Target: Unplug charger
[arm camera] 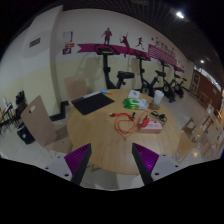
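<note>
Eyes on the table [95, 135]: the red cable [122, 122] lies in a loose tangle near the middle of the round wooden top, and at its 3 o'clock end sits a small white block [151, 126]. That is the likeliest charger, though it is too small to be sure, and what it plugs into cannot be made out. It lies well beyond the fingers, up at about 1 o'clock from the gripper [111, 158]. The tongs are spread wide, purple pads [78, 160] facing each other across an open gap, nothing between them but bare tabletop, nothing gripped. Out from the cable now: at 12 o'clock of it, a yellow-green item [135, 100], blurred. At 1 o'clock of the cable, a white tub [158, 97] stands upright by the far rim, and its contents cannot be seen from here. Over at 10 o'clock of the cable, a flat black mat [92, 102] lies on the wood, well apart from everything else. Off the table at 9 o'clock, a brown board [40, 122] leans tilted. Beyond the table, at 12 to 2 o'clock, exercise bikes [150, 75] line up along a pale wall [85, 50] marked with pink figures.
</note>
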### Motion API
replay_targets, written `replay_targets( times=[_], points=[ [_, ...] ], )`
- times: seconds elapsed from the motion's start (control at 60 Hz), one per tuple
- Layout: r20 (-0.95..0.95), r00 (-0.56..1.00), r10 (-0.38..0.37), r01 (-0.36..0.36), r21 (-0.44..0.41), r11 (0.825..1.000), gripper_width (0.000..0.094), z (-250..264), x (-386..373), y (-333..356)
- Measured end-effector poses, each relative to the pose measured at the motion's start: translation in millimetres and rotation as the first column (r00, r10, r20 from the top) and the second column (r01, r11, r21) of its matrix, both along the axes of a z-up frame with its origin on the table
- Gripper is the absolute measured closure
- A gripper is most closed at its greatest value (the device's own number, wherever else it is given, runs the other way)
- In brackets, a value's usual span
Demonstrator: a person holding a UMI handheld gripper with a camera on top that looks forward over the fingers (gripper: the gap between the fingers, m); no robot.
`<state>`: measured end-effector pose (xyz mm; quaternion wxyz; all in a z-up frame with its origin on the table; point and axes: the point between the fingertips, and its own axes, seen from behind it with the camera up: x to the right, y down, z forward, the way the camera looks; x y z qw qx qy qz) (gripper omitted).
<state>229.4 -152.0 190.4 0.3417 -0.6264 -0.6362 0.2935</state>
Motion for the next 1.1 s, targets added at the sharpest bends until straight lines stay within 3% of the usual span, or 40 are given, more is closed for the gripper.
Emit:
replay_targets(
  times=[0.283, 0.567, 1.1],
  points=[
    [-0.035, 0.991, -0.128, 0.129, 0.03, 0.991, 0.0077, -31.9, -15.6, 107.0],
    [-0.119, 0.978, -0.174, 0.179, 0.03, 0.983, 0.008, -67.1, -60.4, 180.7],
    [-0.206, 0.971, -0.117, 0.117, -0.014, 0.993, 0.0076, -135.8, -201.3, 224.3]
  ],
)
